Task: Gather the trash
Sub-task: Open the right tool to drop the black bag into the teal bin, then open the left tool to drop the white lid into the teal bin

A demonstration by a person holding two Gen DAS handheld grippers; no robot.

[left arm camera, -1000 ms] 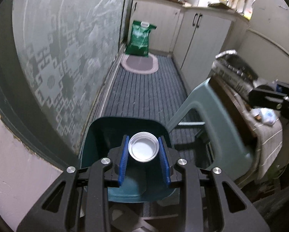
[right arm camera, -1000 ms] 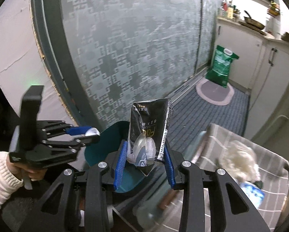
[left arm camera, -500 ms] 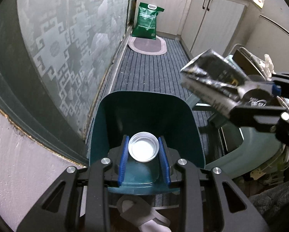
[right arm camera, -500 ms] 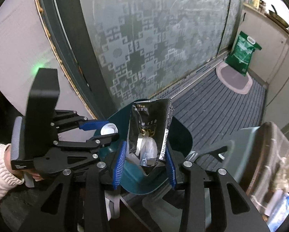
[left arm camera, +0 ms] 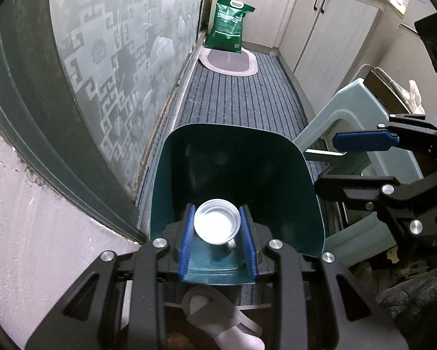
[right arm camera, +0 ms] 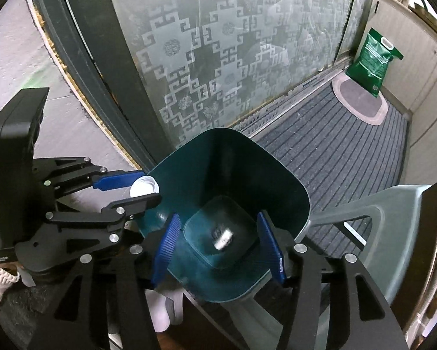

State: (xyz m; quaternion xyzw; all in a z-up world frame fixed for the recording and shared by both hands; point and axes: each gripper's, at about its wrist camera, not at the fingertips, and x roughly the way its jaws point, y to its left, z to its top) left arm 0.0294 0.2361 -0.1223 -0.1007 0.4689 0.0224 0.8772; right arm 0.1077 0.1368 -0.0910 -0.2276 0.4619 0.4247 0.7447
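Note:
A dark teal bin (left arm camera: pixel 233 134) stands on the floor under both grippers. My left gripper (left arm camera: pixel 217 227) is shut on a round white cap (left arm camera: pixel 215 223) and holds it over the bin's near edge. In the right wrist view the same cap (right arm camera: pixel 141 186) shows in the left gripper (right arm camera: pixel 149 188) at the bin's left rim (right arm camera: pixel 160 175). My right gripper (right arm camera: pixel 218 245) hangs over the bin mouth with its jaws opening and nothing between them. A blurred black and silver wrapper (right arm camera: pixel 222 236) lies loose deep in the bin. The right gripper (left arm camera: pixel 345 163) also shows beside the bin's right rim.
A frosted patterned glass door (right arm camera: pixel 233 58) runs along the left. Right of the bin stands a pale green plastic stool (left arm camera: pixel 361 110). A striped carpet (left arm camera: pixel 241 102) leads to an oval mat (left arm camera: pixel 230 62), a green bag (left arm camera: pixel 228 27) and cabinets (left arm camera: pixel 335 35). A white-socked foot (left arm camera: pixel 227 323) is below.
The right gripper has opened and the black wrapper it held has dropped into the bin. Both grippers have sunk closer to the bin. The left keeps its hold on the cap.

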